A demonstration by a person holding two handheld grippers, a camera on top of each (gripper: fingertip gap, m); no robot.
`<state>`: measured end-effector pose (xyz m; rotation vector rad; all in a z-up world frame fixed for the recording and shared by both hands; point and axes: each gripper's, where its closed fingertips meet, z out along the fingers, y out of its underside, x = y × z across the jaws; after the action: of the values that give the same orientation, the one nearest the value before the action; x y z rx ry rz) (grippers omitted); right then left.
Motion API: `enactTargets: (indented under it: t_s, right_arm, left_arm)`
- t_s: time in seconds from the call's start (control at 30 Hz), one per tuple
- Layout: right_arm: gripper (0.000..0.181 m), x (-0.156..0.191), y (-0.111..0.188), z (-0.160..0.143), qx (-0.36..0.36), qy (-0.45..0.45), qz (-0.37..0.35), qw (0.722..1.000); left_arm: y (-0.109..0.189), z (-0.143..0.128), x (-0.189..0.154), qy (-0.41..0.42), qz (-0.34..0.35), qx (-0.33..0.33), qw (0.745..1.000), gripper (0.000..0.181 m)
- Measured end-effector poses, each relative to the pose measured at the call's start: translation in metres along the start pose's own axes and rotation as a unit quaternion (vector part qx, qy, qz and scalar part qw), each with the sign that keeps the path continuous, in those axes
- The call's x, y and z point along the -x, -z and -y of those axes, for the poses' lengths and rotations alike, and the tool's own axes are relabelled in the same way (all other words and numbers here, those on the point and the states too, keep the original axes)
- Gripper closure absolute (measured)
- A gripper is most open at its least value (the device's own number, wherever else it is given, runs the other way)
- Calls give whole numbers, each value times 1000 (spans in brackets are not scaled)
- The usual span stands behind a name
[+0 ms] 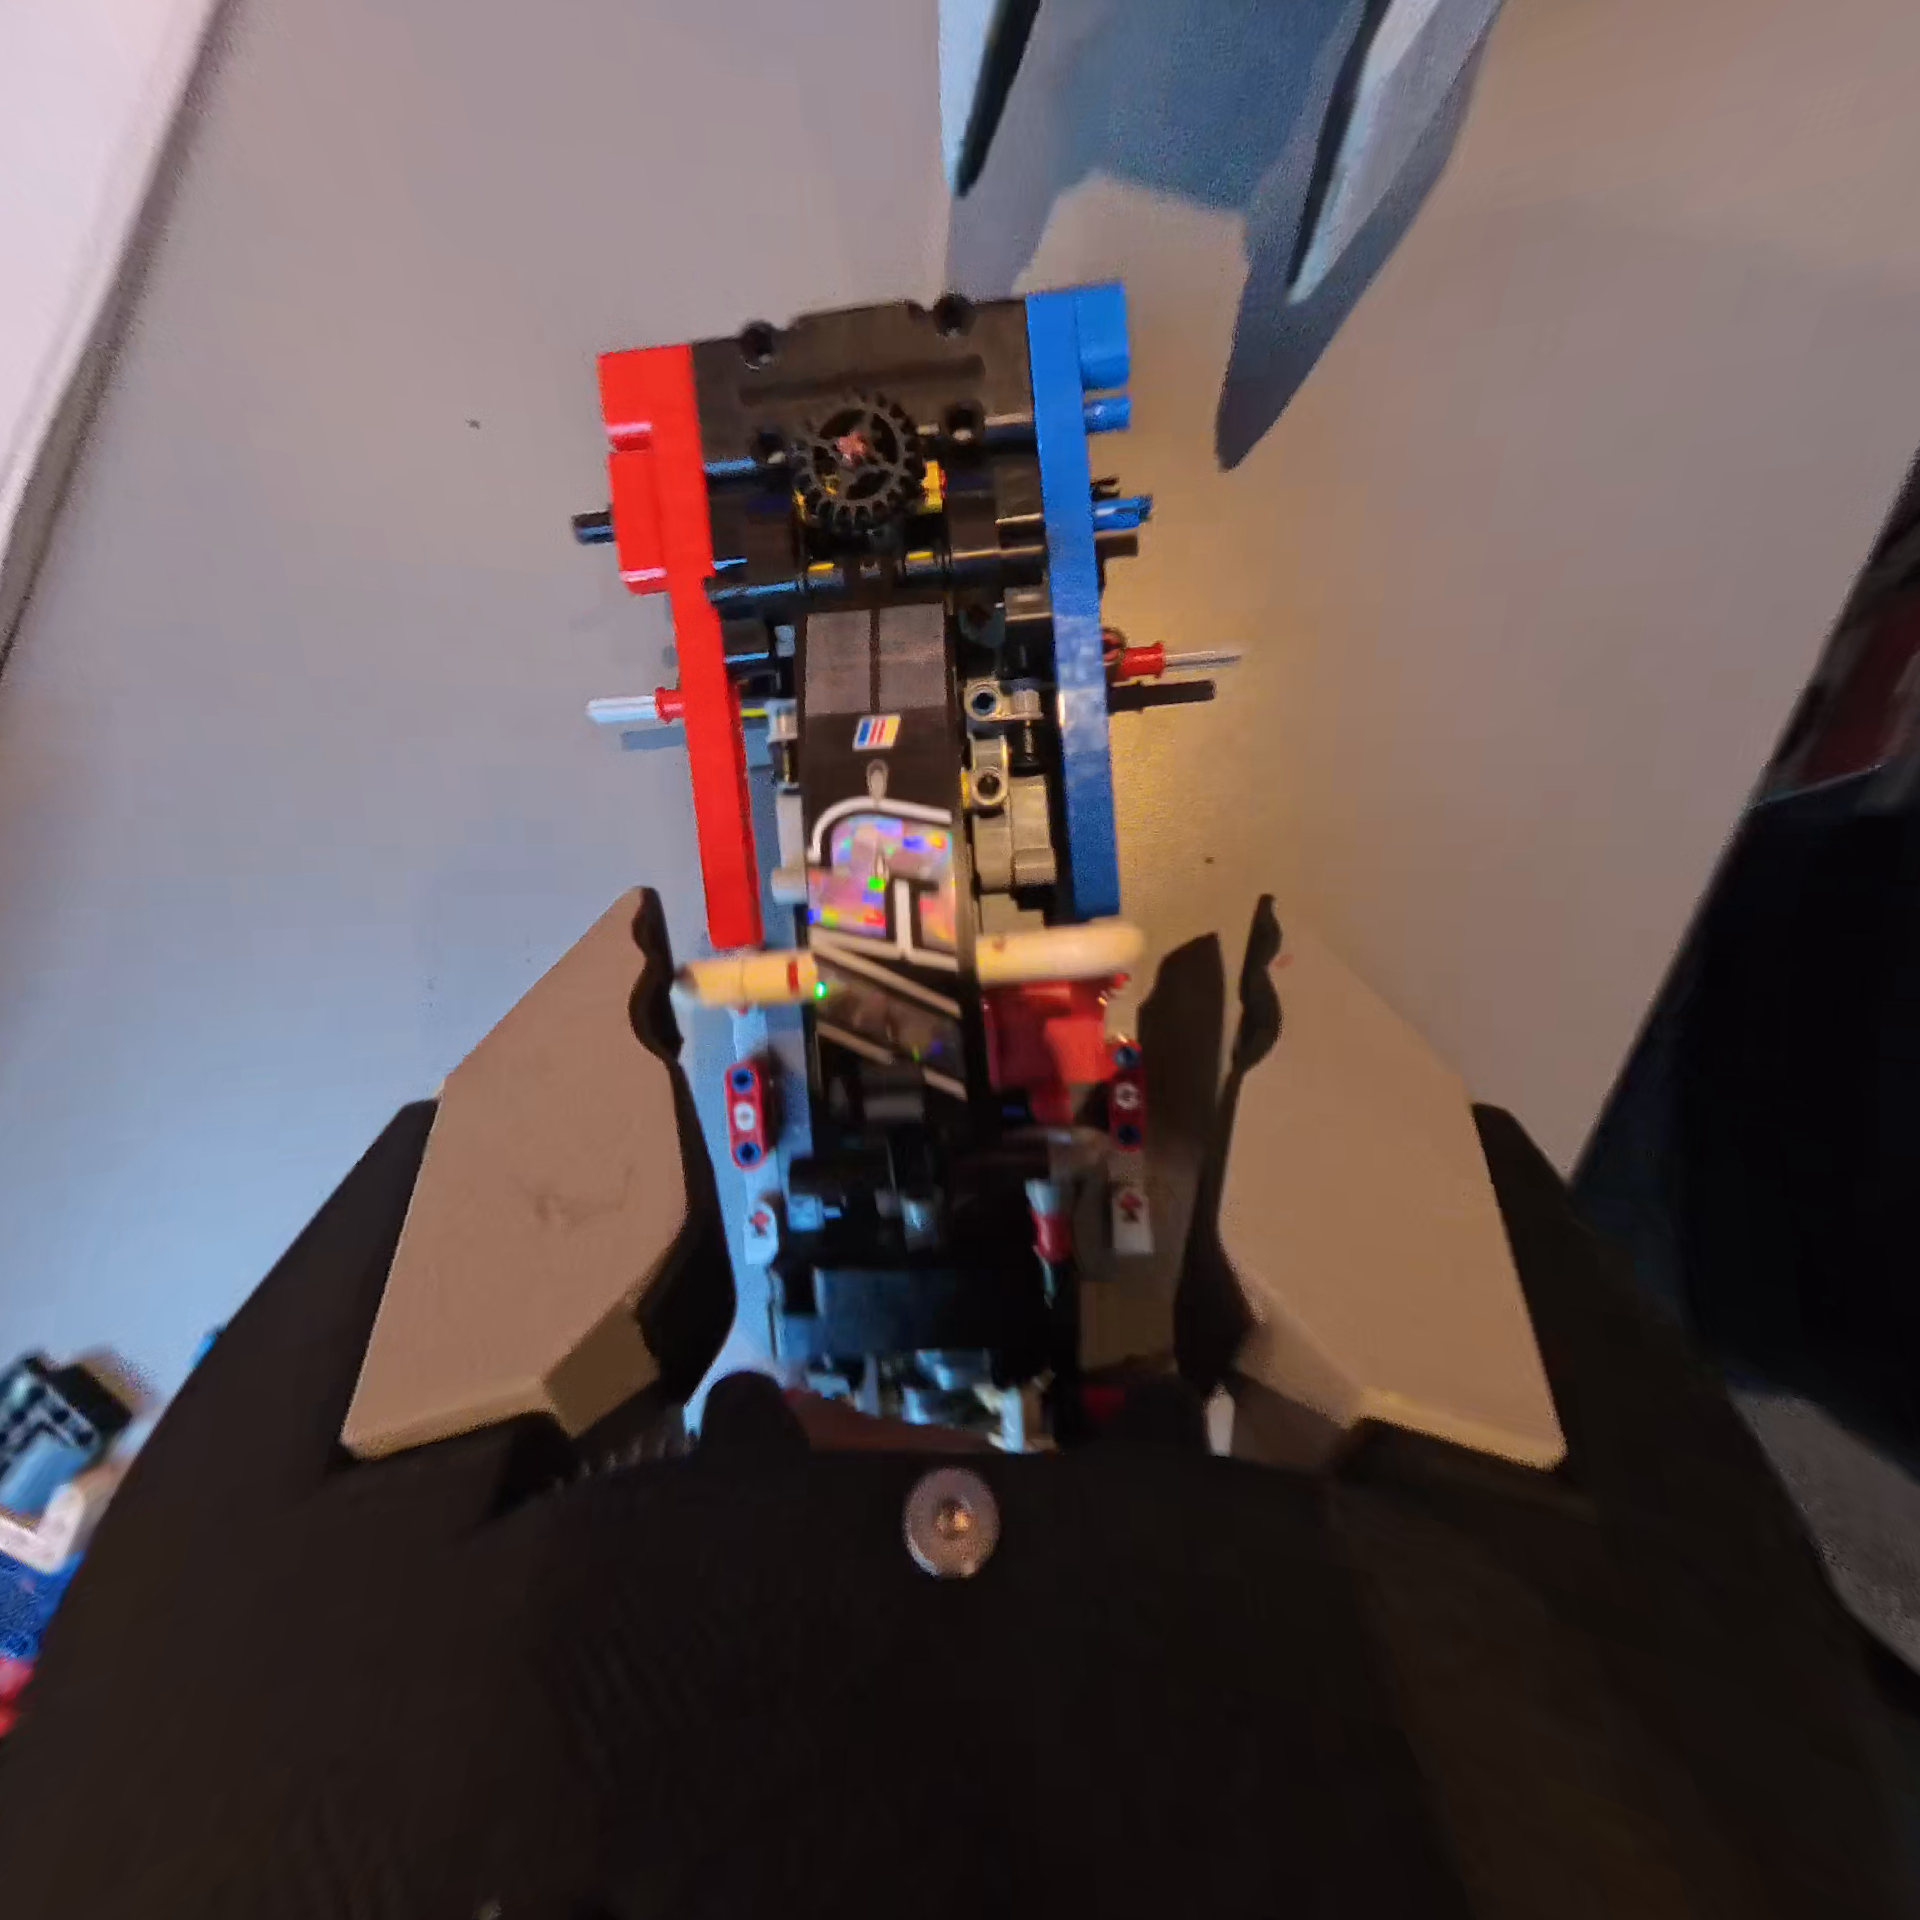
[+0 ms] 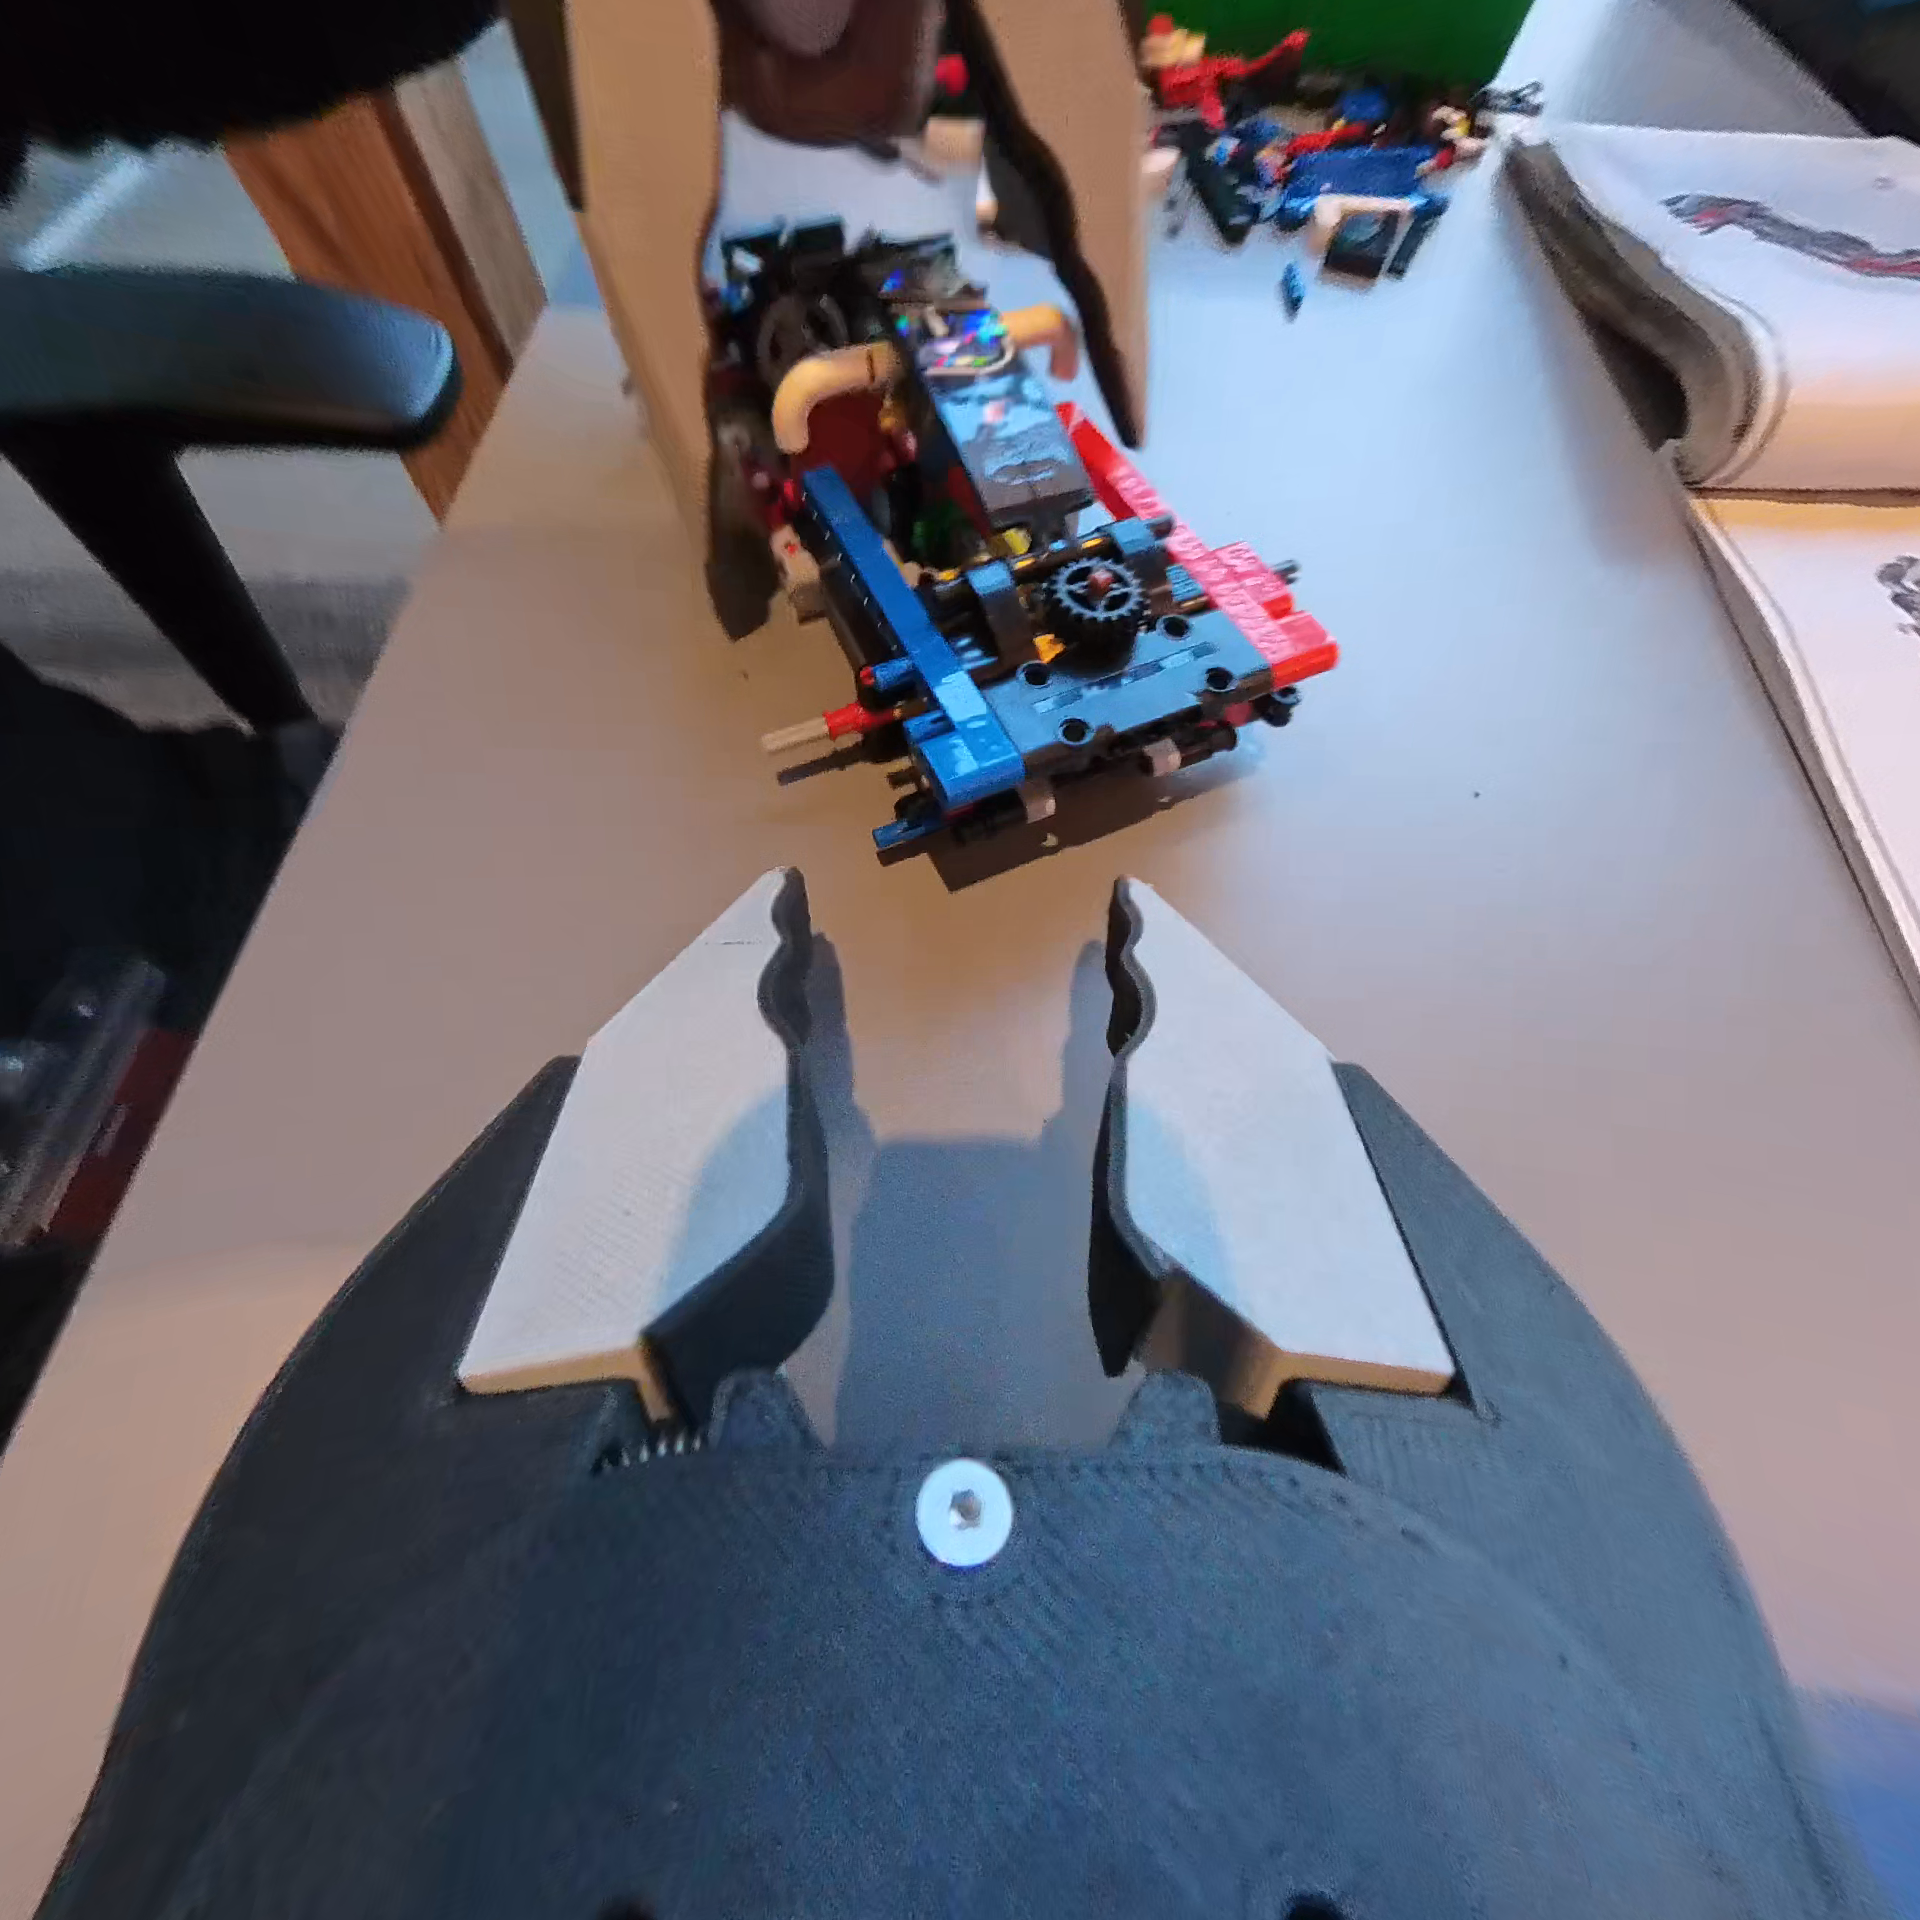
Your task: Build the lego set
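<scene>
Left gripper [image 1: 951, 914]: a matte black 3D-printed plastic body with fine layer lines, fanning out behind the tongs. Two beige wedge-shaped plastic fingers [image 1: 540, 1174] are seated in it, each lined on its inner face with a black pad of wavy profile. A silver hex-socket screw [image 1: 951, 1520] sits on the body's centreline, just behind the finger roots.

Right gripper [image 2: 956, 904]: identical construction (body reads dark grey here). Pale grey-beige fingers [image 2: 665, 1174], black scalloped pads, silver countersunk screw [image 2: 962, 1509]. A small coil spring [image 2: 649, 1447] is visible at one finger root.
</scene>
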<state>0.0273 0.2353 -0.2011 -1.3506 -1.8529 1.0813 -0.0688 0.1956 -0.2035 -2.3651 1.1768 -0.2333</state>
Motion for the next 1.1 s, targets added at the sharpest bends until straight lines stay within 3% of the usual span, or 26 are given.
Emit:
enactTargets:
  t_s: [0.1, 0.27, 0.33, 0.47, 0.53, 0.67, 0.8, 0.87, 0.97, 1.1]
  right_arm:
    - [127, -2, 5, 3, -17, -20, -7, 1000]
    - [125, -3, 9, 4, -26, -31, -10, 999]
    - [123, -4, 8, 6, -32, -37, -10, 999]
    - [121, -6, 3, 8, -28, -33, -21, 999]
    - [121, -7, 1, 7, -21, -27, -29, 999]
    - [123, -12, -2, 8, -19, -28, -39, 999]
    - [121, -30, 7, -6, 8, -27, -76, 997]
    - [120, -35, 20, -11, 1, -40, -90, 995]
    - [119, -35, 35, -11, -25, -63, -102, 992]
    - [119, -32, 33, -15, -10, -53, -108, 993]
  left_arm:
    - [28, -14, -1, 41, 11, -28, 999, 73]
    - [60, -75, 16, 119, 21, -42, 992, 75]
    - [59, -95, 16, 145, -1, -43, 988, 77]
    - [45, -108, -5, 151, -62, -44, 986, 88]
    - [37, -110, -13, 135, -57, -38, 989, 74]
    - [36, -91, -45, 140, -110, -67, 982, 71]
    - [40, -67, -112, 90, -240, -99, 962, 89]
    - [46, -62, -126, 59, -275, -115, 953, 96]
    - [49, -49, -89, 69, -242, -152, 956, 107]
    - [35, -1, 5, 168, -146, -214, 951, 126]
